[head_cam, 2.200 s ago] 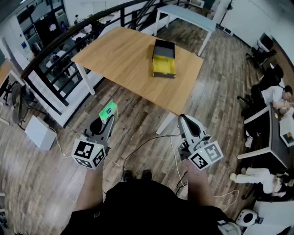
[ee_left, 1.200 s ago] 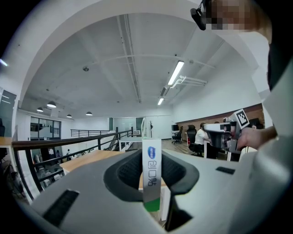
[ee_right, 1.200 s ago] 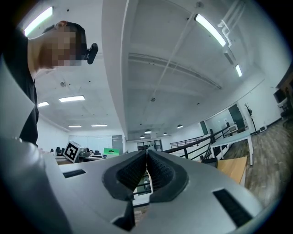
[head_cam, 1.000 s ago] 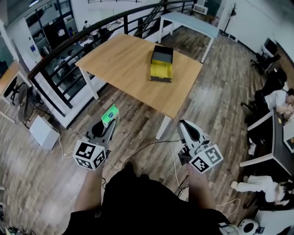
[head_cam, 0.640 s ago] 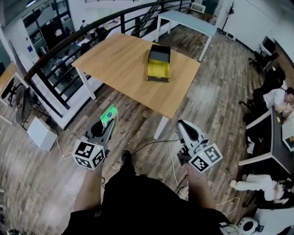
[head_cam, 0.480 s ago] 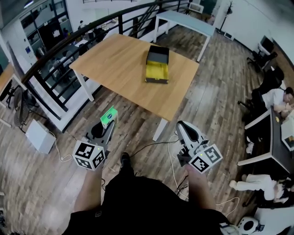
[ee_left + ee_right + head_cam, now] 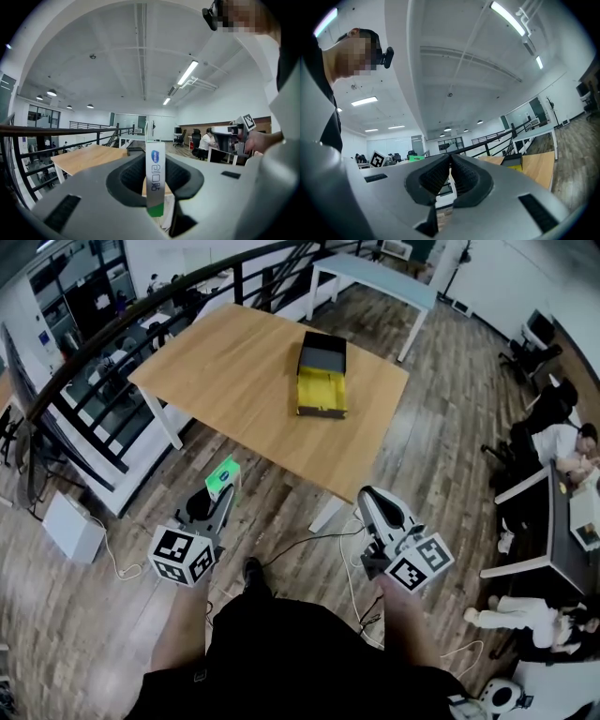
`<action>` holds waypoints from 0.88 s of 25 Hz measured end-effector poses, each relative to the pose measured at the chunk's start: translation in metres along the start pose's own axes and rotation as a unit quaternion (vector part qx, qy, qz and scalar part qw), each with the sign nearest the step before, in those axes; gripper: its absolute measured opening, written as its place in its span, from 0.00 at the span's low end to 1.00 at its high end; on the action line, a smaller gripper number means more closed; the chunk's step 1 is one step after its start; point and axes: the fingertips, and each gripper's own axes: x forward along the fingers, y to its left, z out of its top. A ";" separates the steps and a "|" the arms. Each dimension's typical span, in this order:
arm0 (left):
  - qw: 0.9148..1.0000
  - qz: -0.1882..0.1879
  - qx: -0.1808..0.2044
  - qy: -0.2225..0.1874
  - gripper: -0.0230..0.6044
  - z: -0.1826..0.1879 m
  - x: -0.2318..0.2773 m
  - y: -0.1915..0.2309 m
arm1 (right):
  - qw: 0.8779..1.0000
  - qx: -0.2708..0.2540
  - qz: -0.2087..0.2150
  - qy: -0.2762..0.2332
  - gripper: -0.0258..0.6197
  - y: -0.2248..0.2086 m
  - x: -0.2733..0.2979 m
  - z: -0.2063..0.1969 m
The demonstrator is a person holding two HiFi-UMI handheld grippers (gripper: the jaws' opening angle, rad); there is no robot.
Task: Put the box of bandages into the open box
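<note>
While the left gripper (image 7: 221, 501) is clamped on the broad sides of the box of bandages (image 7: 223, 475), the thin carton looks light and easy to crush, so a gentle squeeze seems enough. The open box (image 7: 321, 395) lies well apart on the table (image 7: 216, 362) — the right gripper (image 7: 368, 500) has its jaws together, empty.

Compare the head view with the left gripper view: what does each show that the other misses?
Head view only: the yellow inside of the open box, and the whole wooden table under it. Left gripper view only: the printed narrow edge of the box of bandages, pinched upright between the jaws of the left gripper, plus the ceiling lights. Both: the box of bandages, part of the wooden table, and the right gripper.
</note>
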 end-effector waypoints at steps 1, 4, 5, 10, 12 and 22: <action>1.000 -0.002 -0.002 0.001 0.19 0.000 0.006 0.008 | 1.000 0.001 -0.002 0.002 0.10 -0.003 0.010 -0.001; 1.000 -0.007 -0.010 0.005 0.19 -0.003 0.021 0.033 | 1.000 0.004 -0.007 0.008 0.10 -0.011 0.039 -0.003; 1.000 -0.008 -0.013 0.007 0.19 -0.004 0.025 0.042 | 1.000 0.004 -0.007 0.010 0.10 -0.013 0.049 -0.003; 1.000 -0.009 -0.019 0.008 0.19 -0.004 0.040 0.084 | 1.000 0.004 -0.013 0.019 0.10 -0.020 0.094 -0.006; 1.000 -0.009 -0.018 0.008 0.19 -0.004 0.045 0.099 | 1.000 0.004 -0.013 0.022 0.10 -0.022 0.111 -0.007; 1.000 -0.011 -0.017 -0.001 0.19 0.006 0.045 0.169 | 1.000 -0.006 -0.012 0.028 0.10 -0.007 0.188 -0.006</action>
